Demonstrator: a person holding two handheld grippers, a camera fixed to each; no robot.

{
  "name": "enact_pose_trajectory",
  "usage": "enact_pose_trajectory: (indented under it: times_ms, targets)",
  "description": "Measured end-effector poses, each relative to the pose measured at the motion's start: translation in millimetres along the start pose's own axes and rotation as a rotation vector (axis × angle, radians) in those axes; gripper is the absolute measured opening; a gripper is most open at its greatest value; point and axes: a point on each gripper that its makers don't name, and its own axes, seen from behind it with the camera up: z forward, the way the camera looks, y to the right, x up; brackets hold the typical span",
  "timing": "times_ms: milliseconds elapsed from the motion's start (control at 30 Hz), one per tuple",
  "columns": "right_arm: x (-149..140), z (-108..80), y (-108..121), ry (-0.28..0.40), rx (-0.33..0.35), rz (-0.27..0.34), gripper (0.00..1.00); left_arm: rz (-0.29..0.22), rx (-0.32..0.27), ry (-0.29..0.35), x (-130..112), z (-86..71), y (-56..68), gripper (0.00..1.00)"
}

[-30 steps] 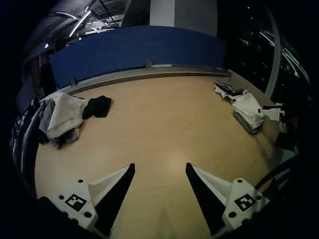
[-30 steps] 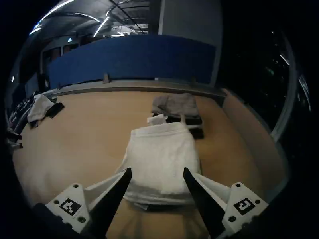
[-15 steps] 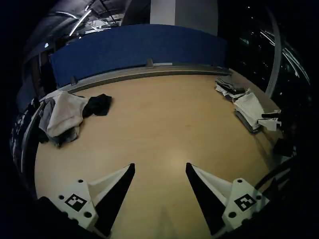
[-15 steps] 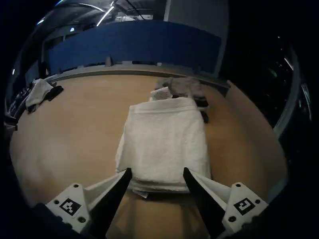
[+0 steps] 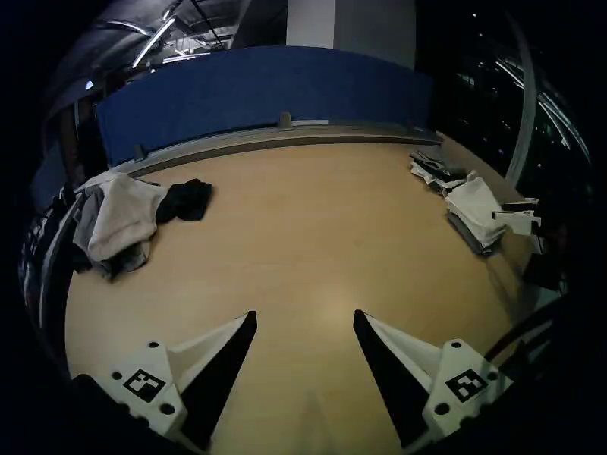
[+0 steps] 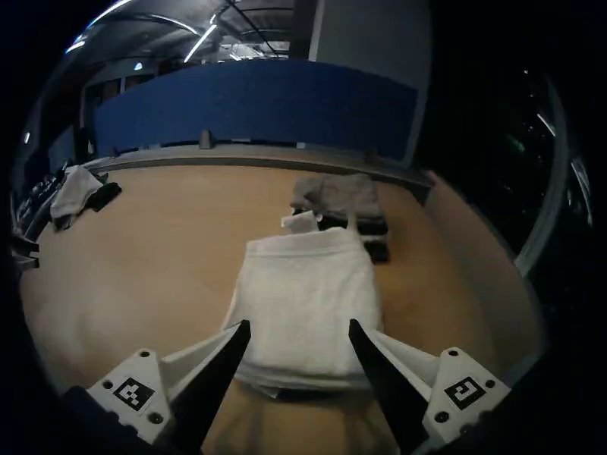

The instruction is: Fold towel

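Wood tabletop (image 5: 319,227) w/ a blue partition (image 5: 258,91) along its far edge. Over bare wood the left gripper (image 5: 303,312) hovers, fingers spread, nothing btwn them. A crumpled pile (image 5: 121,220) of unfolded cloths sits well ahead and off to its left. A folded batch (image 5: 474,208) lies far ahead on its right.

Likewise the right gripper (image 6: 298,321) is spread wide, not pinching. The white towel (image 6: 307,296), folded flat, lies just ahead of it, near edge btwn and under the fingertips; can't tell if the tips touch it. Beyond that, a grey folded towel (image 6: 334,193) rests on dark layers, right by the white one's far edge.

Change: half a sec ago the white towel loomed larger and the view tipped down onto it. Now it looks smaller and further out, so the right gripper has backed off or lifted a bit, jaws as wide as before. Towel keeps its neat rectangle, no corner sprung. On the left gripper's side, scene barely differs.

My read: this towel is folded, let go and parked by the finished ones. Next is prob. a reach toward the pile for a fresh piece.
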Motion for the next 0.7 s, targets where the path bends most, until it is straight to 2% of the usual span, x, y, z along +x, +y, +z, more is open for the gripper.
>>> enact_pose_trajectory:
  times_ms: [300,700]
  targets:
    - [21.4,11.1,2.9,0.018,0.006,-0.021,1.00,-0.003,0.003,0.001,1.4,1.5,-0.3,0.94]
    - [59.7,49.5,12.7,0.035,0.013,-0.049,1.00,-0.012,0.026,-0.004,2.7,2.6,-8.2,0.94]
